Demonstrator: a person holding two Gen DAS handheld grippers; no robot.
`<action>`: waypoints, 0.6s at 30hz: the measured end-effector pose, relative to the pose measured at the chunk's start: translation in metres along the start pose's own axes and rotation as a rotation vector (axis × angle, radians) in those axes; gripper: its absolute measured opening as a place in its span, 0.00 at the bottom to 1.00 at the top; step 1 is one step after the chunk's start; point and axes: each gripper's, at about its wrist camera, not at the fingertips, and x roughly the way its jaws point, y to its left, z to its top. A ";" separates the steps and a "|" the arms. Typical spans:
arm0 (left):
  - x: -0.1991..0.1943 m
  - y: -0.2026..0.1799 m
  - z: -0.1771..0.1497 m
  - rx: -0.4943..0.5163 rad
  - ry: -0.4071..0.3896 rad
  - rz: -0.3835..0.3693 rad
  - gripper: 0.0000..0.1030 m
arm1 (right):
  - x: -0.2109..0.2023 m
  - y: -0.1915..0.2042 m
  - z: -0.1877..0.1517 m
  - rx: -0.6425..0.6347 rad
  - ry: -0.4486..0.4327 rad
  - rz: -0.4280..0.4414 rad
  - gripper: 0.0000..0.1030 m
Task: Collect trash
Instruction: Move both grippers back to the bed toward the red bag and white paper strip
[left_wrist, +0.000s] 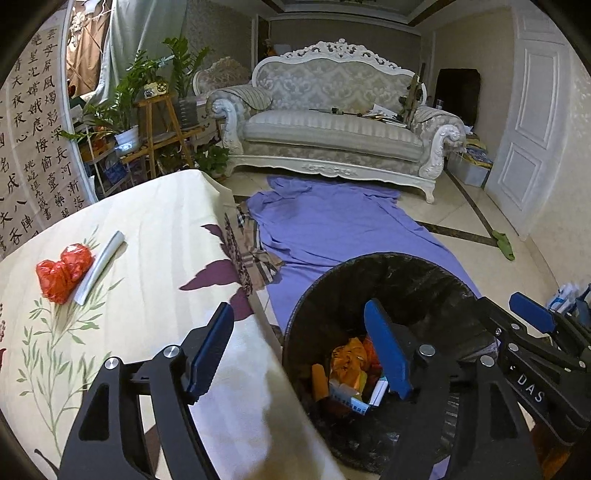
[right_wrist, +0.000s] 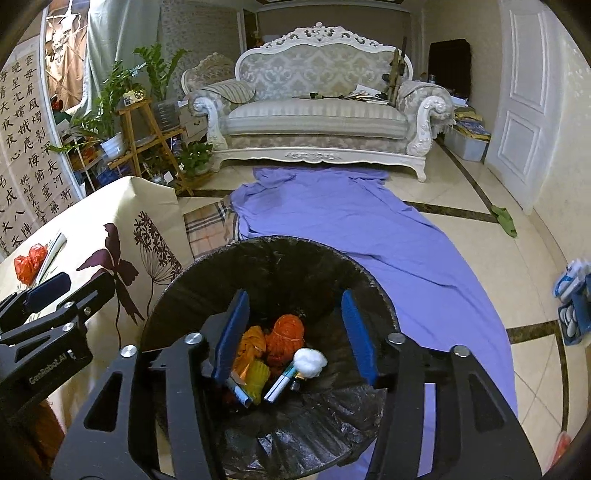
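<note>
A black-lined trash bin stands on the floor beside the table; it also shows in the left wrist view. It holds orange wrappers, a white wad and small cartons. My right gripper is open and empty above the bin. My left gripper is open and empty over the table's edge next to the bin. A crumpled red bag and a grey rolled sheet lie on the floral tablecloth, far left.
A purple sheet covers the floor between the bin and a white sofa. Plants on a wooden stand are at the left. A white door and blue-white items are at the right.
</note>
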 end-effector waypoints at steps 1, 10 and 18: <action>-0.003 0.002 0.000 -0.001 -0.005 0.006 0.70 | -0.001 0.003 0.000 -0.004 0.001 0.004 0.53; -0.026 0.056 -0.011 -0.064 -0.017 0.112 0.72 | -0.001 0.056 0.005 -0.056 0.020 0.108 0.54; -0.036 0.143 -0.026 -0.183 0.011 0.277 0.72 | 0.003 0.135 0.009 -0.167 0.039 0.223 0.54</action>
